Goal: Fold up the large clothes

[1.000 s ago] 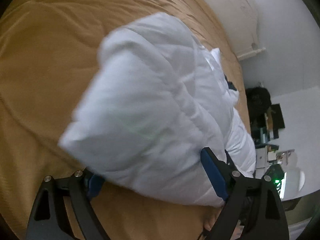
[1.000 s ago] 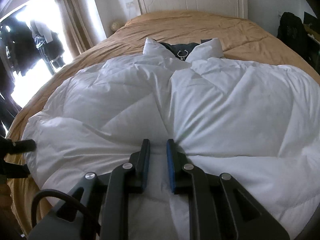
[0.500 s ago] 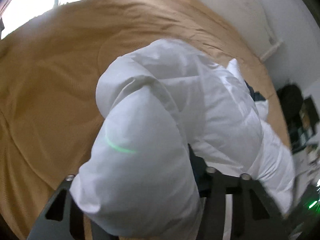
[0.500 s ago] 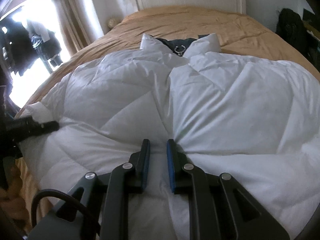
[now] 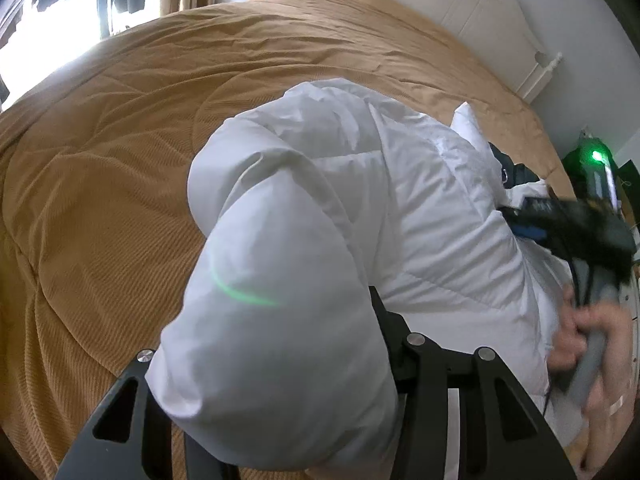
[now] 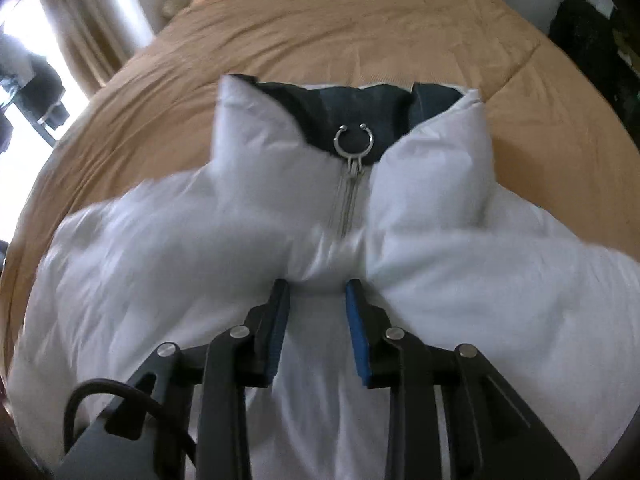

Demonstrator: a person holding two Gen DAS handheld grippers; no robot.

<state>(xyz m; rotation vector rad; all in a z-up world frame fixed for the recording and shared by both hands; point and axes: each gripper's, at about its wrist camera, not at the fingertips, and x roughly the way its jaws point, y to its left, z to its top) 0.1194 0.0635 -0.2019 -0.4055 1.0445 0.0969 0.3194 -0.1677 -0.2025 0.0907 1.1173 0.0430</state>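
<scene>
A white puffer jacket (image 6: 460, 280) with a dark blue collar lining (image 6: 360, 112) and a ring zip pull (image 6: 354, 142) lies on the tan bed. My left gripper (image 5: 280, 420) is shut on the jacket's sleeve (image 5: 280, 300), which bulges over its fingers and hides them. My right gripper (image 6: 318, 292) stands open over the jacket's chest just below the zip, with fabric bunched between its blue pads (image 6: 358, 336). The right gripper (image 5: 560, 220) also shows blurred at the right of the left wrist view.
The tan bedspread (image 5: 120, 160) covers the whole bed. A white headboard (image 5: 480, 12) stands at the far end. A bright window with curtains (image 6: 48, 60) is at the left. A dark bag (image 6: 580, 32) sits beside the bed at the right.
My left gripper has carried the sleeve up and inward over the jacket. My right gripper has moved up from the hem to the chest near the collar and opened.
</scene>
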